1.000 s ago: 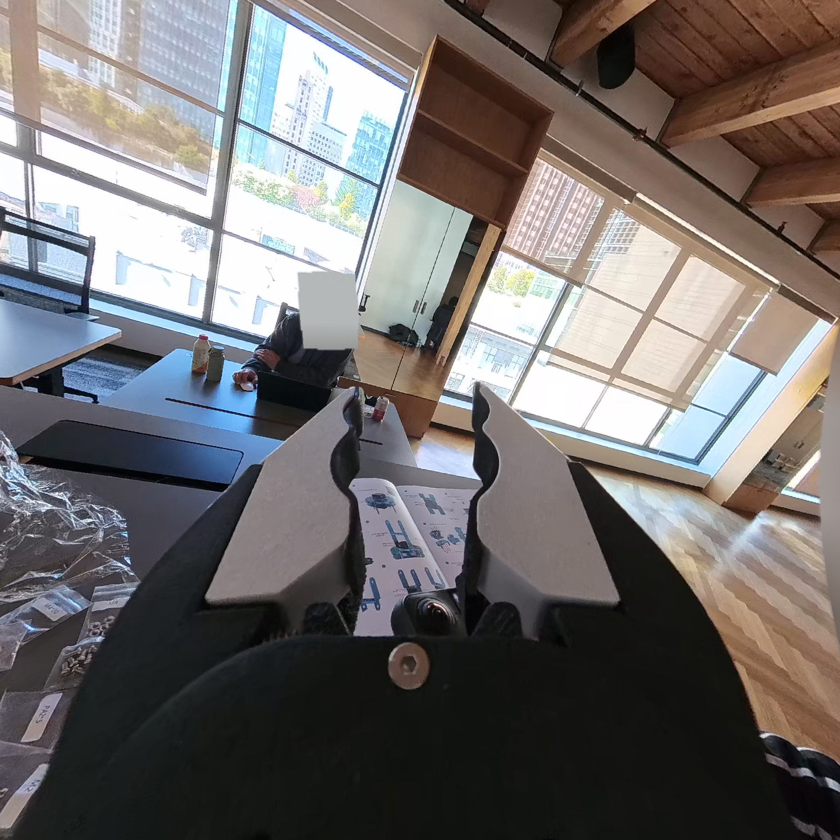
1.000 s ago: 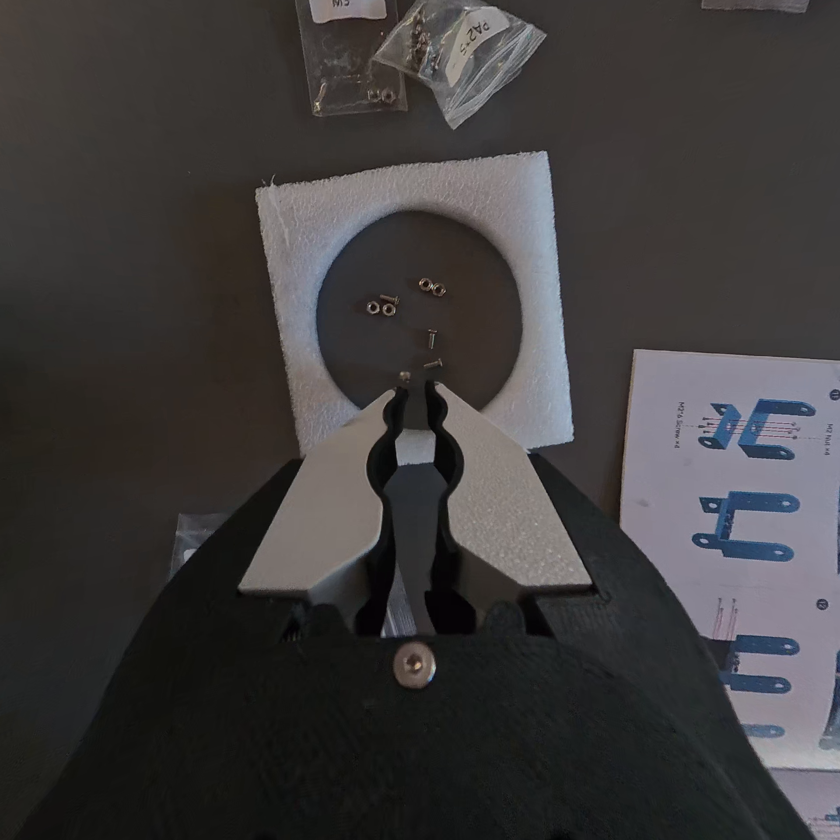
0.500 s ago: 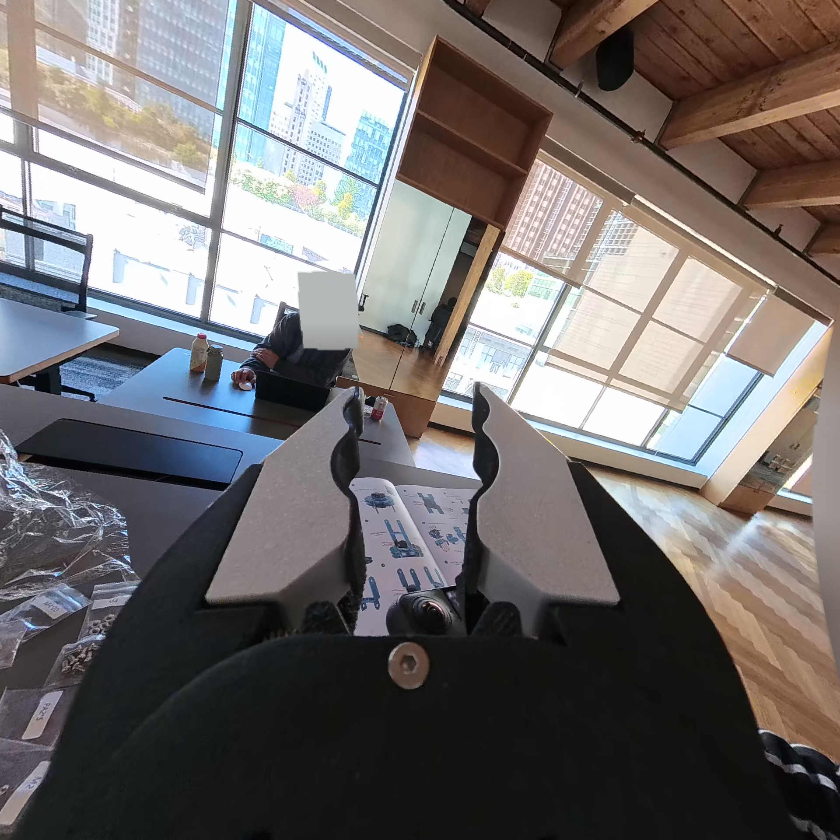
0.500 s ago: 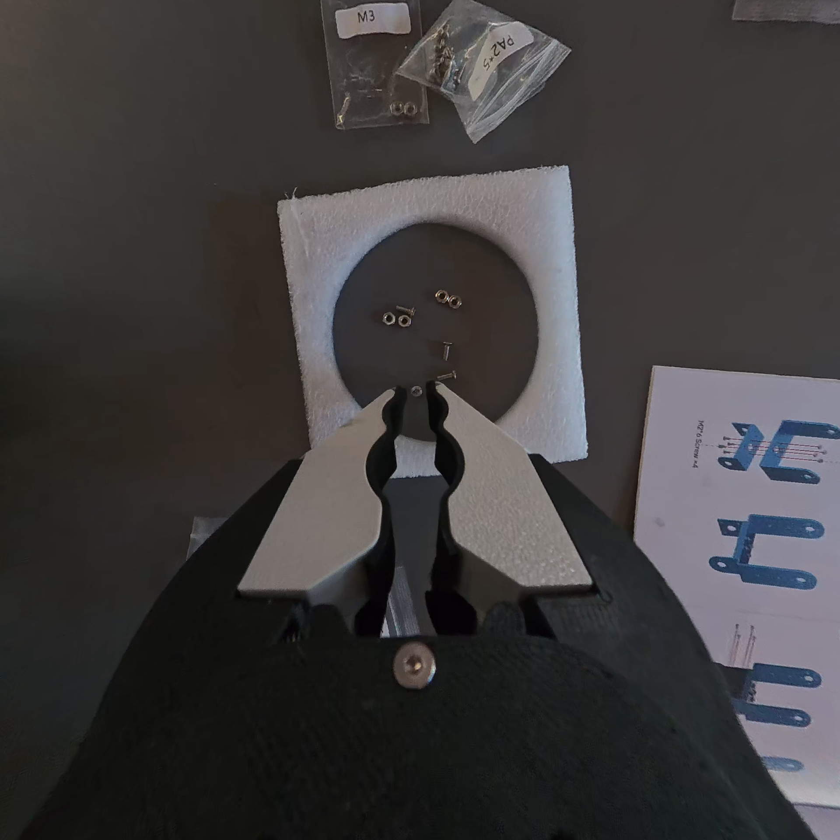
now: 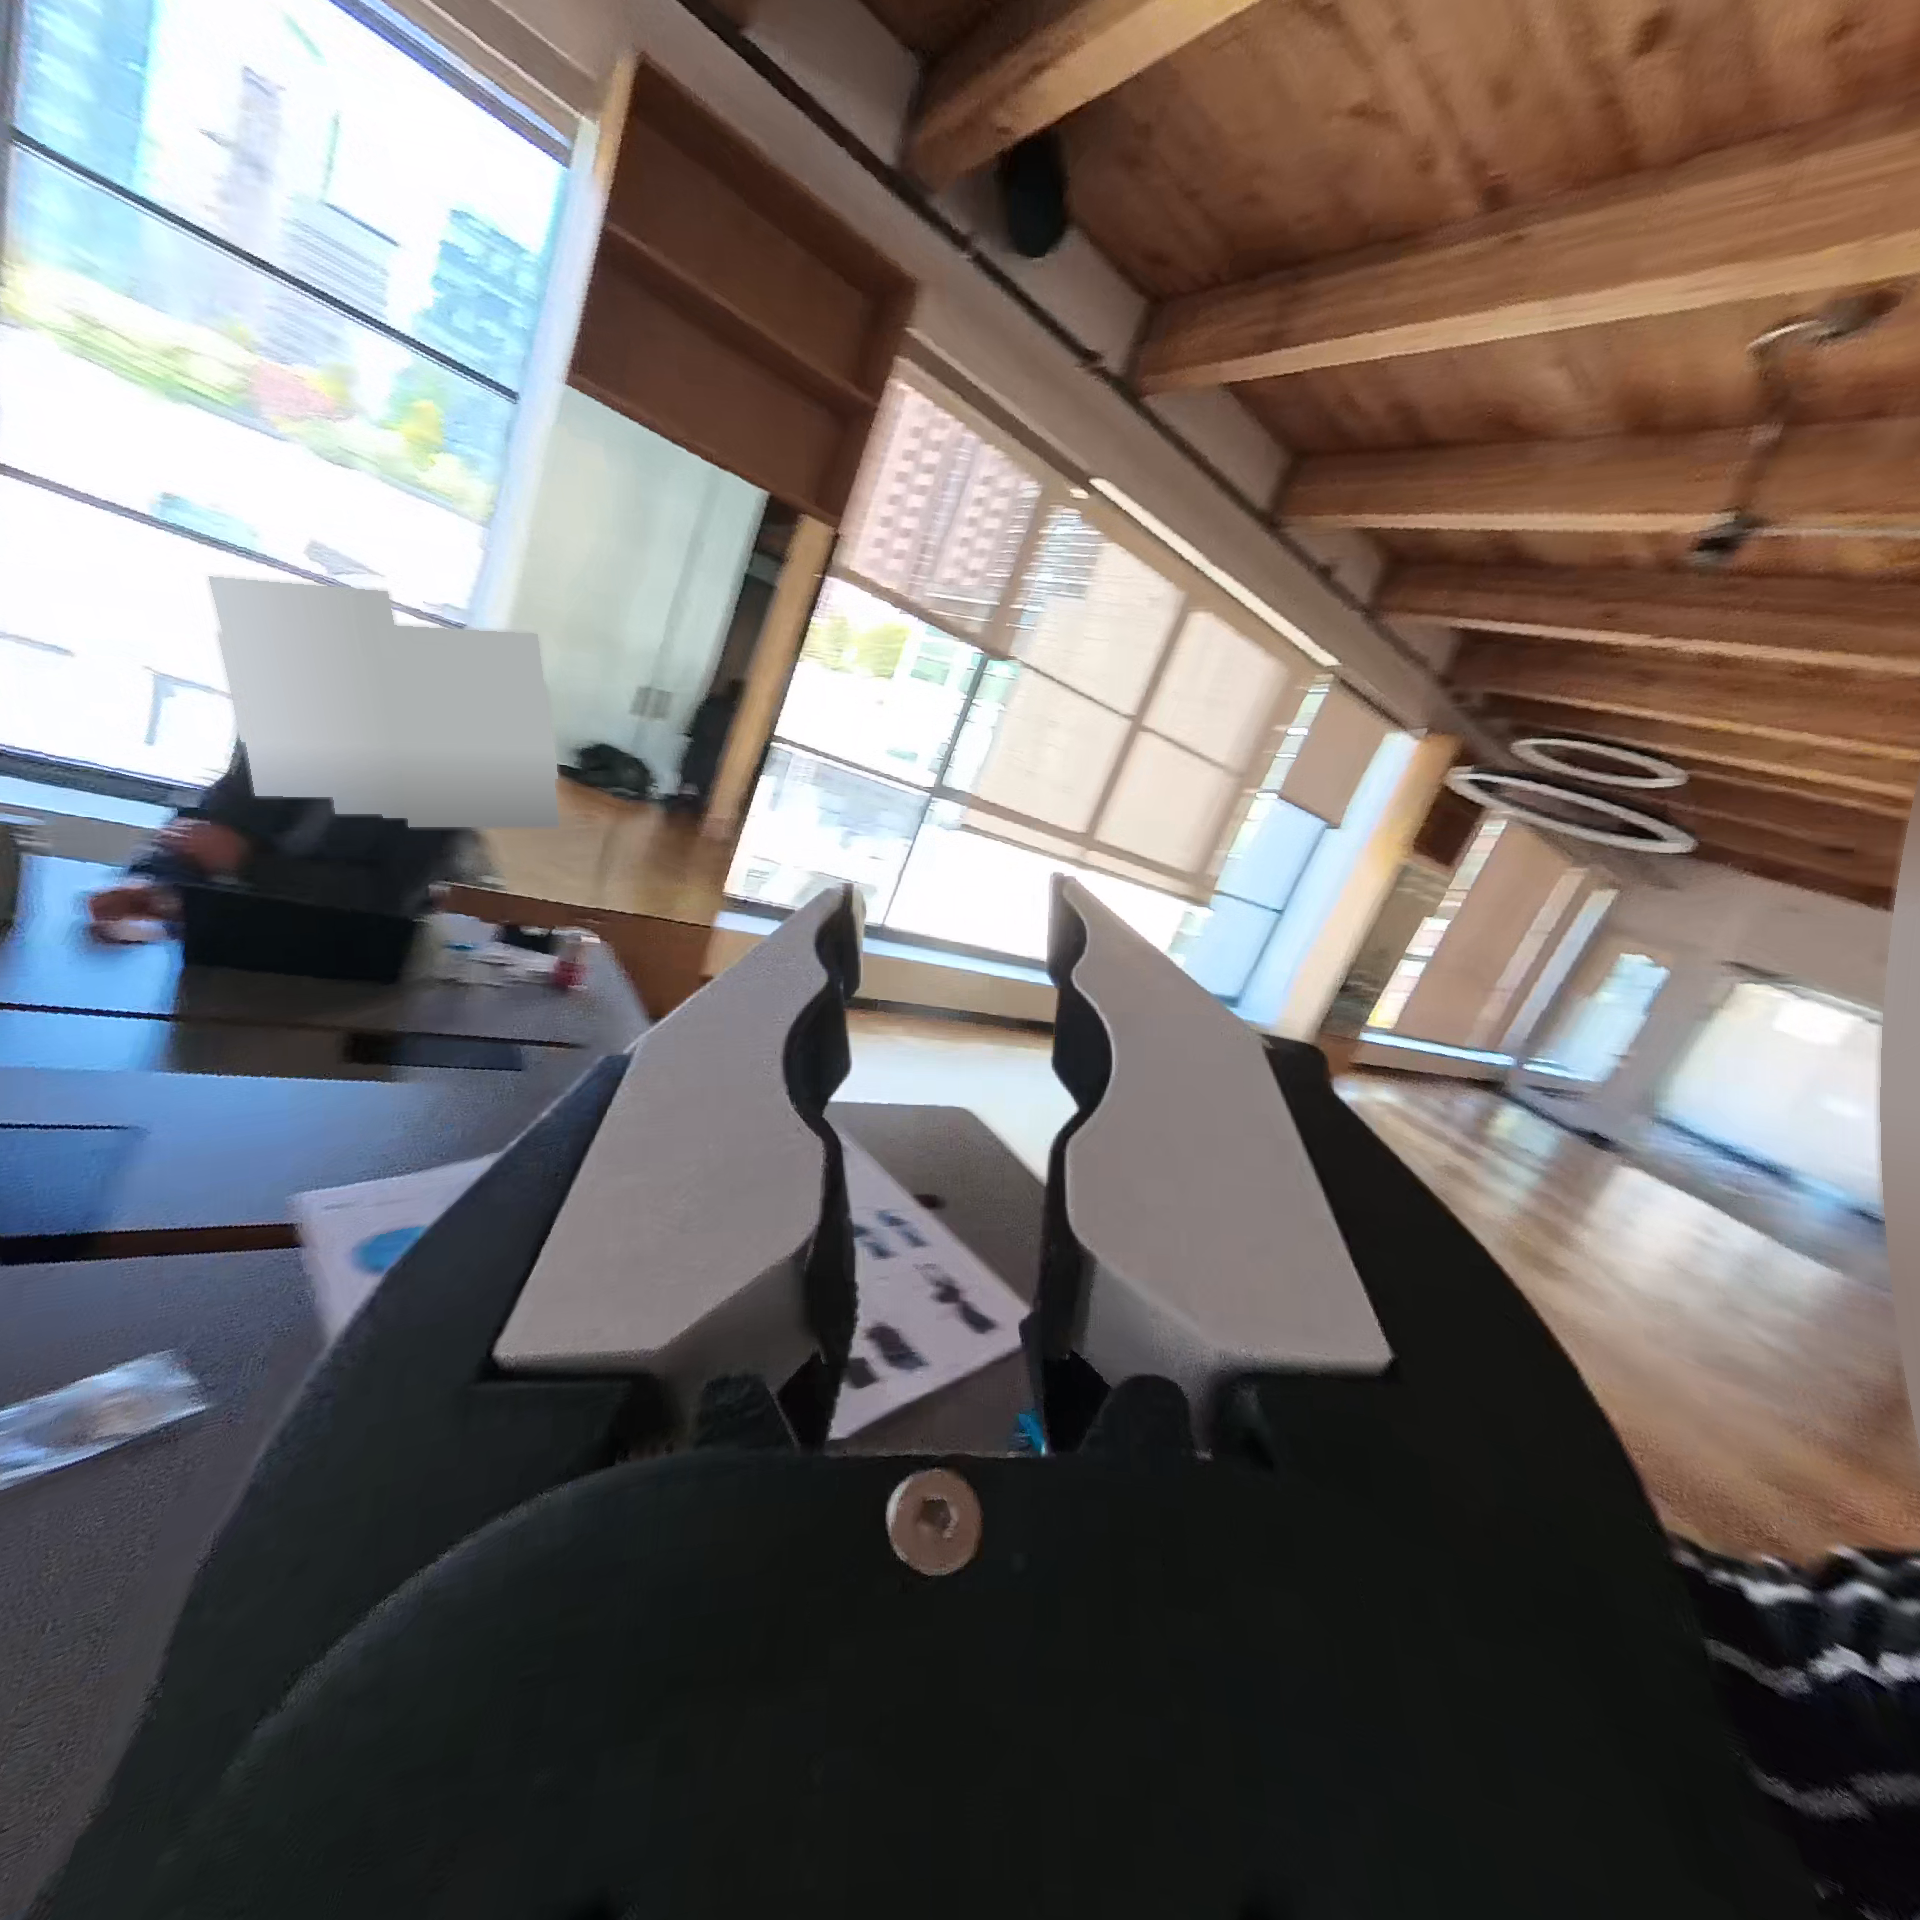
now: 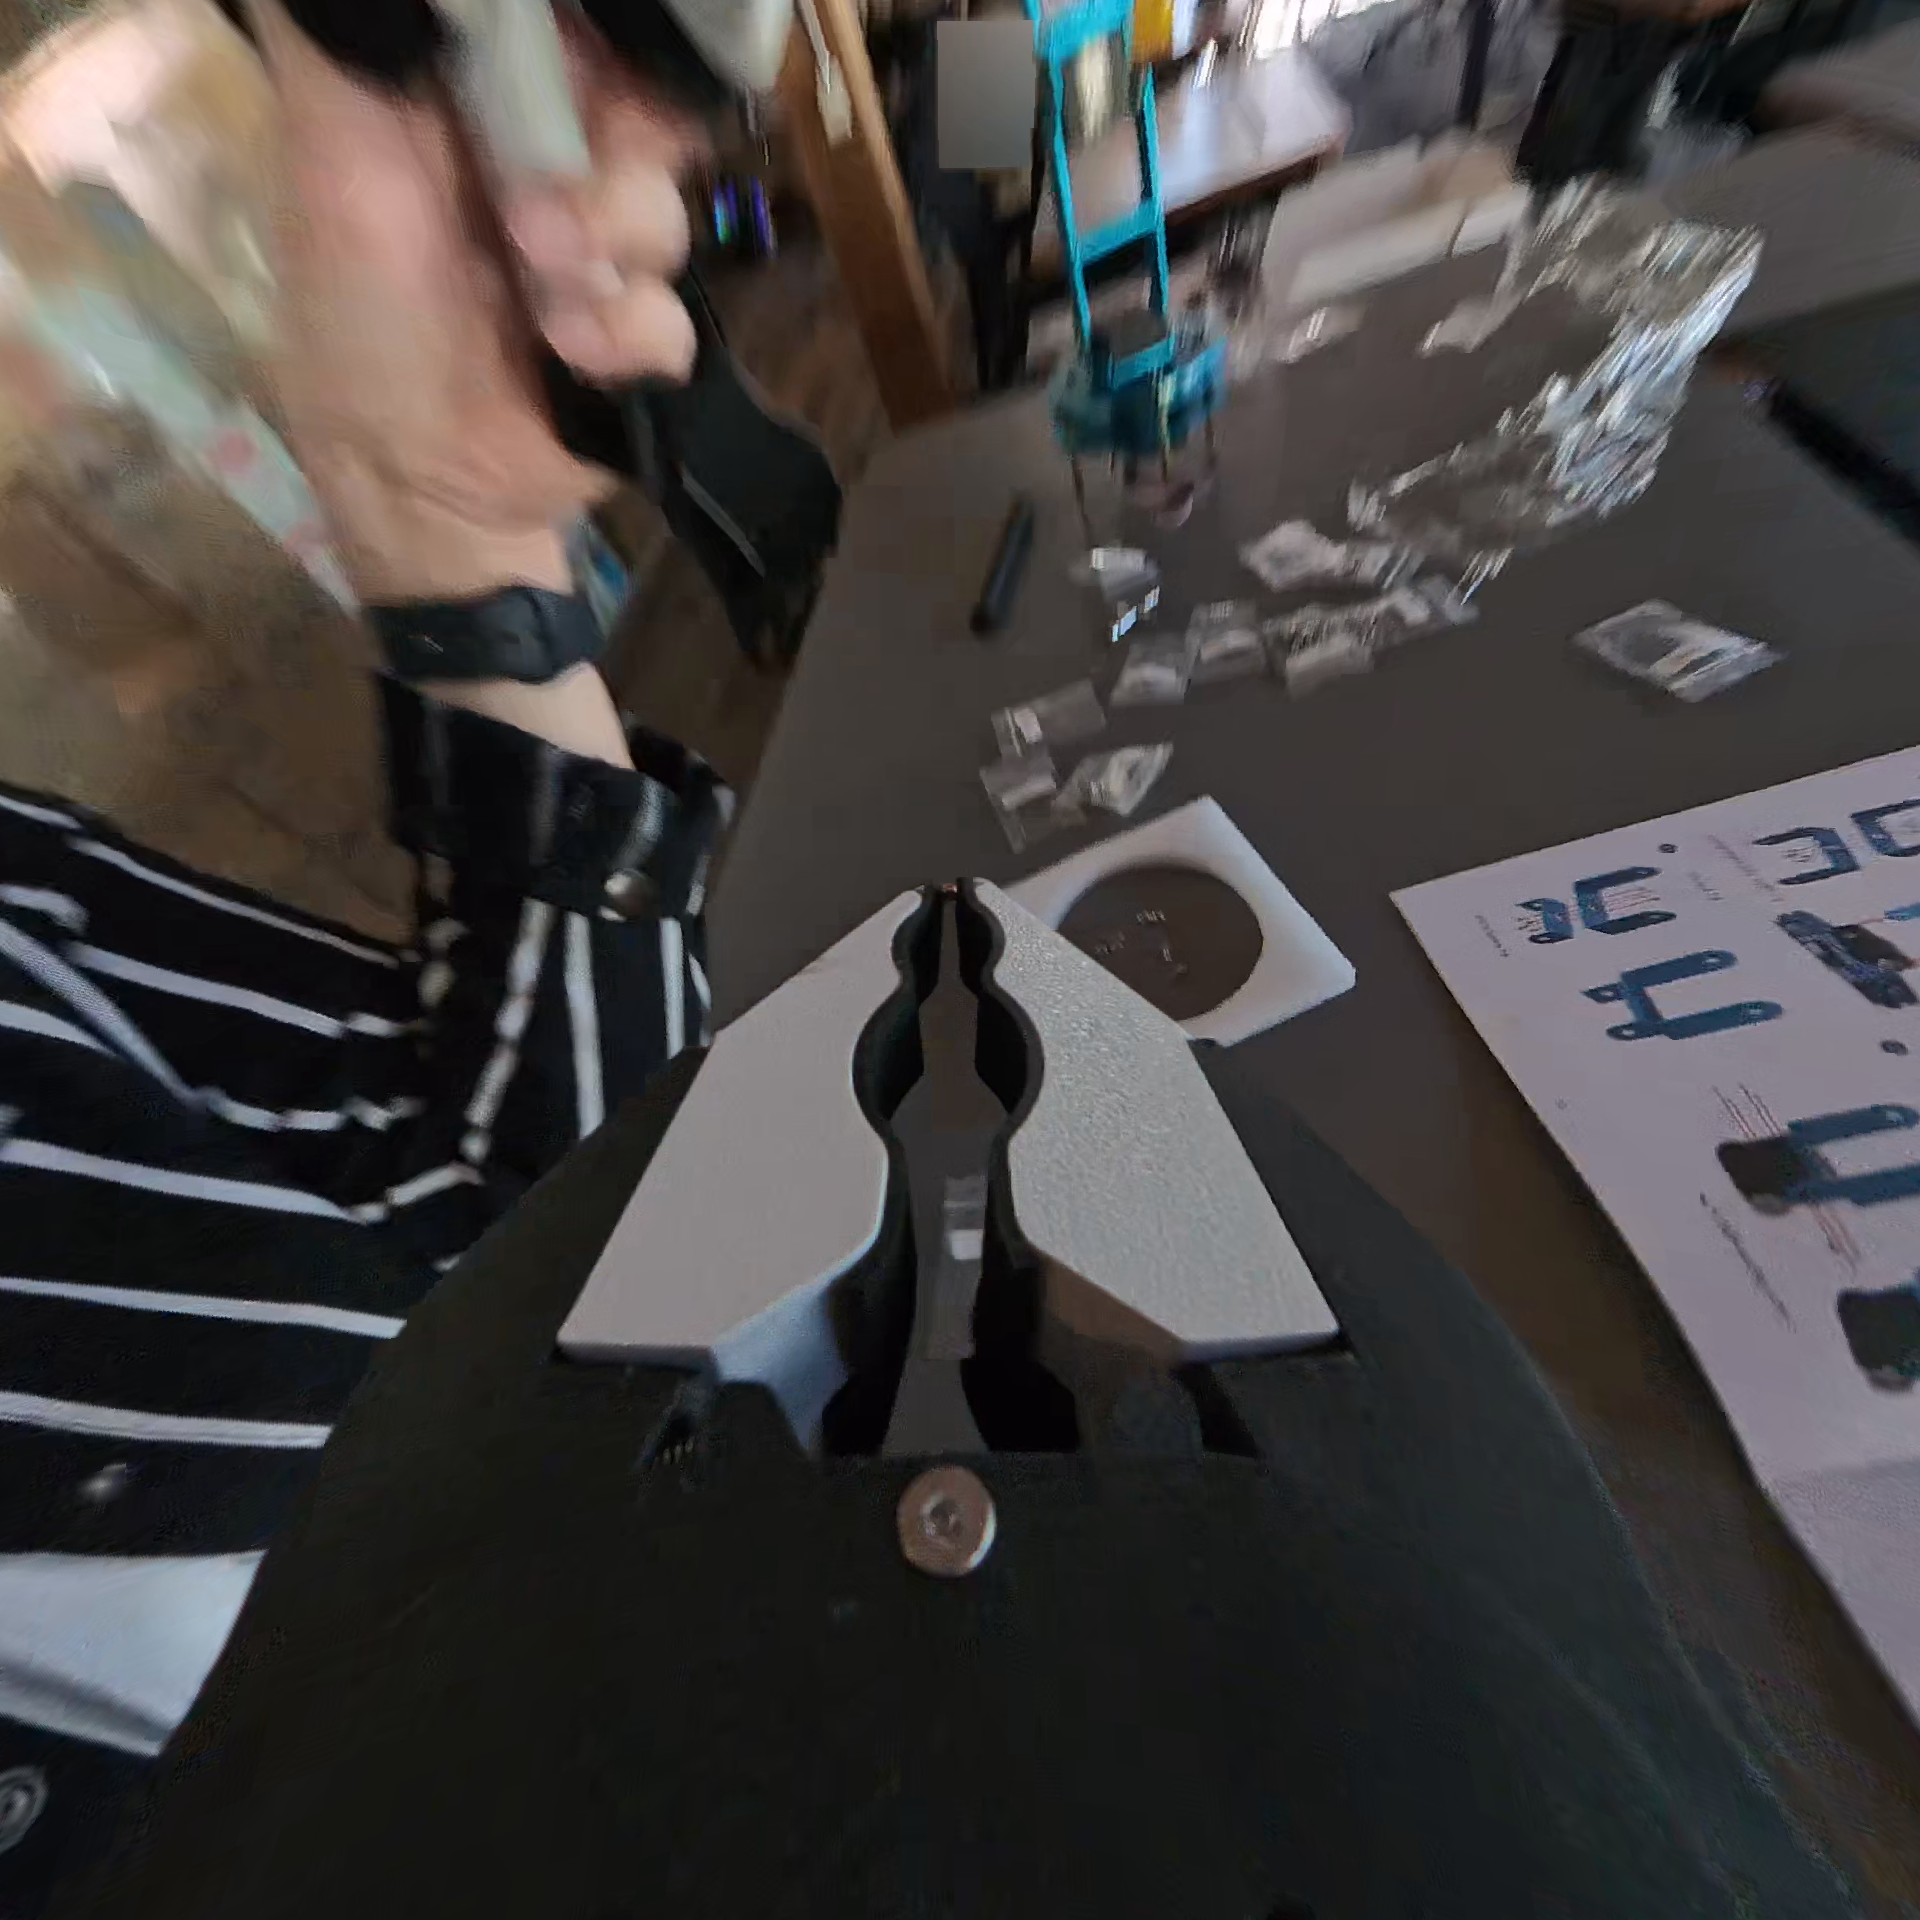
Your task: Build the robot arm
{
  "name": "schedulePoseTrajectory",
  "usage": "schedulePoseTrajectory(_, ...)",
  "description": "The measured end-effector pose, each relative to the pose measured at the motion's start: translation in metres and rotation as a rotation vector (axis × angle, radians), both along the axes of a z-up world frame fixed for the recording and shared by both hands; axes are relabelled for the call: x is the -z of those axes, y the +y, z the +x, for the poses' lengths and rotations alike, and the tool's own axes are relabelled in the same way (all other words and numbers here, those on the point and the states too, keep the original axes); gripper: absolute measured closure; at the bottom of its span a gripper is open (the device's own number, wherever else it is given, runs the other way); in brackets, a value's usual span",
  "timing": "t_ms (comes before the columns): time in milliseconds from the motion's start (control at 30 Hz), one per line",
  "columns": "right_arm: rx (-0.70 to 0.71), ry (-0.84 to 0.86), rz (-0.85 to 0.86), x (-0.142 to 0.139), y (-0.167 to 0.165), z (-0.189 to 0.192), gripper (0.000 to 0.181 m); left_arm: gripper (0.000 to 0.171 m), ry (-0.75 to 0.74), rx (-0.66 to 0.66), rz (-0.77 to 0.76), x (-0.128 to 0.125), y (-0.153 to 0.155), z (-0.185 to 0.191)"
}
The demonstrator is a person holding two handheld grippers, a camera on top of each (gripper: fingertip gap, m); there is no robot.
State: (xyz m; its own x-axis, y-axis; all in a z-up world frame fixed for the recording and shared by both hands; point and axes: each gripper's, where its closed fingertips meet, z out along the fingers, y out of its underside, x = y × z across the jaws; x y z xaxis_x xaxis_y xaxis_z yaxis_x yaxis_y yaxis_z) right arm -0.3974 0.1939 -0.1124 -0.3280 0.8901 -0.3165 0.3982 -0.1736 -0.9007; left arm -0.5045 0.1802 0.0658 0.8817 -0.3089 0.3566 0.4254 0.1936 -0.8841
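My right gripper [image 6: 948, 891] is shut, and a tiny metal fastener [image 6: 948, 886] glints between its tips. It hangs above the dark table, left of a white foam square [image 6: 1299, 951] with a round hole. Several small screws and nuts [image 6: 1148, 935] lie in that hole. A person's striped sleeve [image 6: 260, 1091] and a blurred hand [image 6: 468, 343] are close on its left. My left gripper [image 5: 953, 899] is open and empty and points up into the room. A white instruction sheet [image 5: 914, 1299] lies below its fingers.
The instruction sheet [image 6: 1683, 1039] lies right of the foam. Small bags of hardware [image 6: 1143, 665], crumpled clear plastic [image 6: 1621, 364], a black pen-like tool [image 6: 1003, 566] and a blue frame assembly [image 6: 1122, 312] are farther back. A person sits at a far desk [image 5: 291, 935].
My right gripper closed over a fastener in the foam hole, then lifted and swung left and up, away from the foam. My left gripper swung right and its fingers narrowed slightly.
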Motion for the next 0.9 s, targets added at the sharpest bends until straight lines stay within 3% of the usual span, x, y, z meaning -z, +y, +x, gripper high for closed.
schedulePoseTrajectory(67, 0.053, 0.028, -0.056, -0.006, 0.006, 0.038, 0.179, 0.138, -0.045, 0.124, -0.003, 0.000, 0.005, 0.020)
schedulePoseTrajectory(167, 0.231, -0.054, 0.031, 0.022, 0.028, 0.098, 0.179, 0.139, -0.085, 0.258, -0.046, 0.009, 0.014, 0.049)
schedulePoseTrajectory(233, 0.326, -0.062, -0.009, 0.035, 0.030, 0.135, 0.179, 0.142, -0.068, 0.314, -0.081, 0.023, 0.021, 0.068)
schedulePoseTrajectory(367, 0.489, 0.009, -0.186, 0.051, 0.026, 0.187, 0.179, 0.145, -0.036, 0.452, -0.123, 0.073, 0.039, 0.111)
schedulePoseTrajectory(467, 0.620, -0.018, -0.192, 0.078, 0.026, 0.214, 0.179, 0.145, 0.007, 0.655, -0.132, 0.112, 0.032, 0.159)
schedulePoseTrajectory(533, 0.668, -0.049, -0.178, 0.092, 0.024, 0.228, 0.179, 0.145, 0.075, 0.684, -0.176, 0.143, 0.025, 0.186)
schedulePoseTrajectory(633, 0.653, -0.058, -0.220, 0.097, 0.023, 0.239, 0.179, 0.144, 0.178, 0.684, -0.227, 0.177, 0.002, 0.231)
schedulePoseTrajectory(733, 0.580, 0.019, -0.310, 0.082, 0.028, 0.248, 0.179, 0.142, 0.367, 0.646, -0.240, 0.205, -0.014, 0.282)
schedulePoseTrajectory(800, 0.512, 0.070, -0.340, 0.073, 0.035, 0.255, 0.179, 0.144, 0.440, 0.584, -0.285, 0.221, -0.007, 0.308)
schedulePoseTrajectory(900, 0.364, 0.119, -0.409, 0.061, 0.047, 0.263, 0.179, 0.145, 0.391, 0.521, -0.384, 0.233, 0.012, 0.341)
